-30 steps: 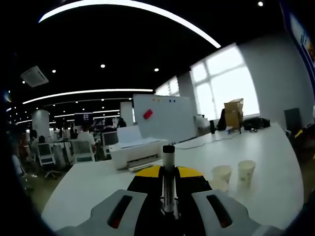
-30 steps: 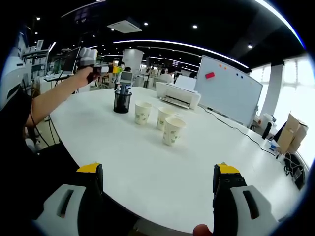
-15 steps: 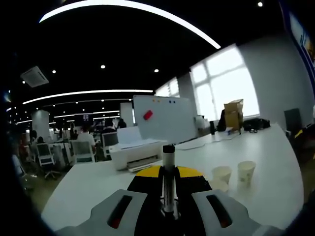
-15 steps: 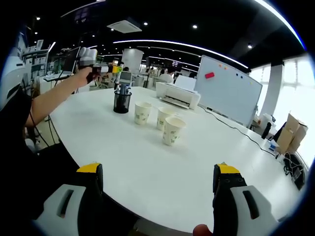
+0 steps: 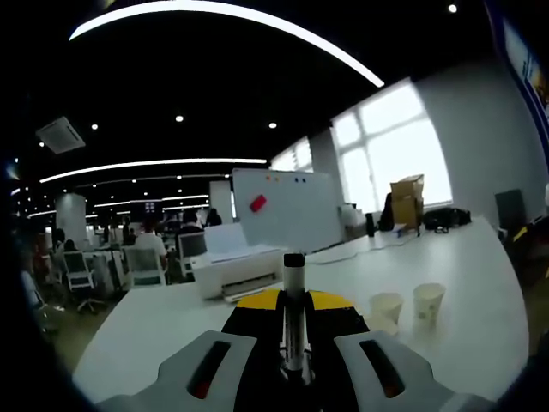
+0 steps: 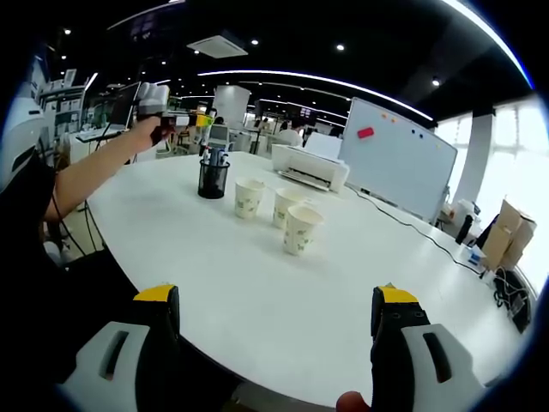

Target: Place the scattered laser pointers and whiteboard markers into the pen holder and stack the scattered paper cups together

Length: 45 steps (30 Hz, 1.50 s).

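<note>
Markers first: a grey-barrelled whiteboard marker with a black cap (image 5: 293, 318) stands upright between the pressed-in jaws of the left gripper (image 5: 293, 365), pinched near its lower end, cap pointing up toward the ceiling. Beyond it in the left gripper view, two small white paper cups (image 5: 429, 300) stand on the round white table (image 5: 480, 283) at the right, close together but apart. A white desktop printer (image 5: 236, 270) sits further back on the table, with a white whiteboard on a stand (image 5: 287, 206) behind it and a brown cardboard box (image 5: 407, 196) by the bright window.

From the right gripper view, the right gripper (image 6: 274, 330) hangs over the near edge of the table with its yellow-tipped jaws spread wide, nothing between them. The left gripper (image 6: 154, 99) shows at the far left, held up in the person's hand on an outstretched arm (image 6: 90, 176), above and just left of the black mesh pen holder (image 6: 212, 178). The holder stands on the far left part of the table with a few pens sticking out of its top. To its right, three patterned white paper cups (image 6: 248, 196) stand upright in a loose row, unstacked: one nearest the holder, a second (image 6: 286, 206) beside it, a third (image 6: 300, 229) closest to the camera, near the second.
</note>
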Motion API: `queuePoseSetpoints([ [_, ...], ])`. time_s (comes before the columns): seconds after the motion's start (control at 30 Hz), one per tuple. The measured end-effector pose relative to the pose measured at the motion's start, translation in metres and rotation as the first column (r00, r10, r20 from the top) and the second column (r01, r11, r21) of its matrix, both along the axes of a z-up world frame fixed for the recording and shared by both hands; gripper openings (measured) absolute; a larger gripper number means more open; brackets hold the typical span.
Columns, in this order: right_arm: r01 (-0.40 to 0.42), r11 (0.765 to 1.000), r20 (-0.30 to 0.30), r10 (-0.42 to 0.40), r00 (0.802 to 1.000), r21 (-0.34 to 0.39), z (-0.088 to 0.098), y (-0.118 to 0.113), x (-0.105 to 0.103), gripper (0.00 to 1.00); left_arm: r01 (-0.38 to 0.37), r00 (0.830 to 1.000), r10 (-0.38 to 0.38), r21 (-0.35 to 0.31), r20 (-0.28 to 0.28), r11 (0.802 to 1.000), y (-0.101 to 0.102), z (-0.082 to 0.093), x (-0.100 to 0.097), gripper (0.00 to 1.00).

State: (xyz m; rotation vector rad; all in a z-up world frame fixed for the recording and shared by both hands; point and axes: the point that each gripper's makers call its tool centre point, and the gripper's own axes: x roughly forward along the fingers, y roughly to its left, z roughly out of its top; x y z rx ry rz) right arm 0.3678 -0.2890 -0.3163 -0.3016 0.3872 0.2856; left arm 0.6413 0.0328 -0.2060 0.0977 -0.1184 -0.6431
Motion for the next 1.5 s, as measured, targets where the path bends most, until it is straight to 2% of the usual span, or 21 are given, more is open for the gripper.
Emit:
queuePoseSetpoints([
  [0.93,0.000,1.000,0.001,0.000,1.000,-0.002,0.0010,0.0017,-0.0003,0.88,-0.007,1.000,0.007,-0.006,0.007,1.000,0.0032,0.0010,0.0008,0.14],
  [1.5,0.001,1.000,0.004,-0.001,1.000,-0.003,0.0025,0.0018,-0.0018,0.88,-0.008,1.000,0.009,-0.024,0.019,1.000,0.0051,0.0073,0.0000,0.14],
])
